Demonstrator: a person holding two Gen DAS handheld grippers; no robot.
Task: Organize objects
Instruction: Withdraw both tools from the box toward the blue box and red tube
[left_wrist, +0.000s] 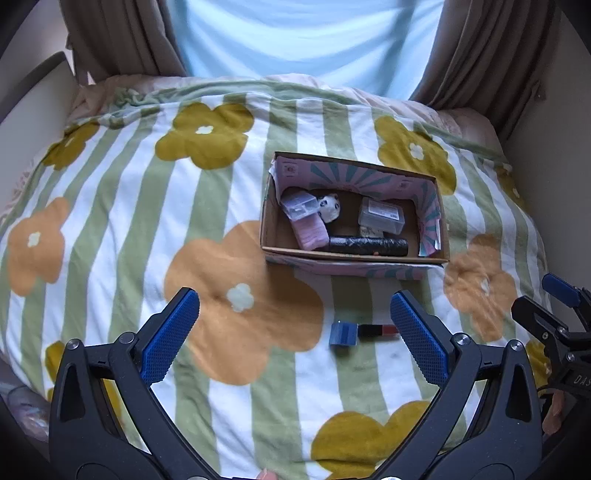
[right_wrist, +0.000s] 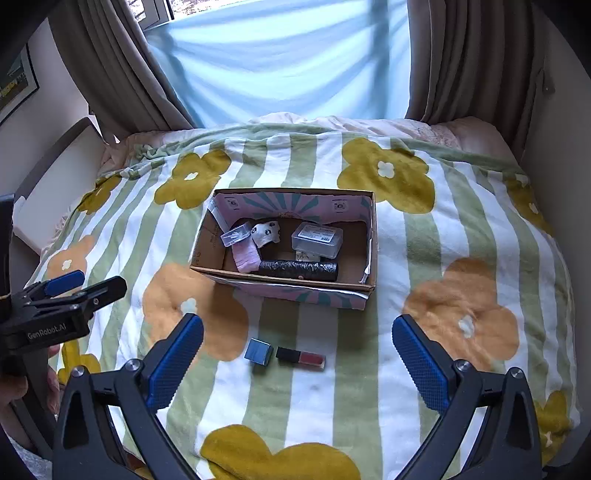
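A small blue cube (left_wrist: 343, 334) (right_wrist: 258, 350) and a black-and-red tube (left_wrist: 376, 330) (right_wrist: 301, 357) lie side by side on the flowered blanket (left_wrist: 110, 221) (right_wrist: 461, 240). Just beyond them stands an open cardboard box (left_wrist: 354, 267) (right_wrist: 295, 293). It holds a black roll (left_wrist: 369, 246) (right_wrist: 297, 270), two clear plastic cases, a pink packet and a small white panda-print item. My left gripper (left_wrist: 295, 317) (right_wrist: 86, 286) hovers open above the blanket, left of the cube. My right gripper (right_wrist: 297, 325) (left_wrist: 546, 301) is open too, with the cube and tube between its fingers' line of sight.
The blanket covers a bed that drops off at both sides. Brown curtains (right_wrist: 461, 55) and a pale blue sheer (right_wrist: 280, 55) hang behind it. A dark bed frame (right_wrist: 48, 155) and a wall picture (right_wrist: 14, 85) are at the left. A hand (right_wrist: 22, 387) holds the left gripper.
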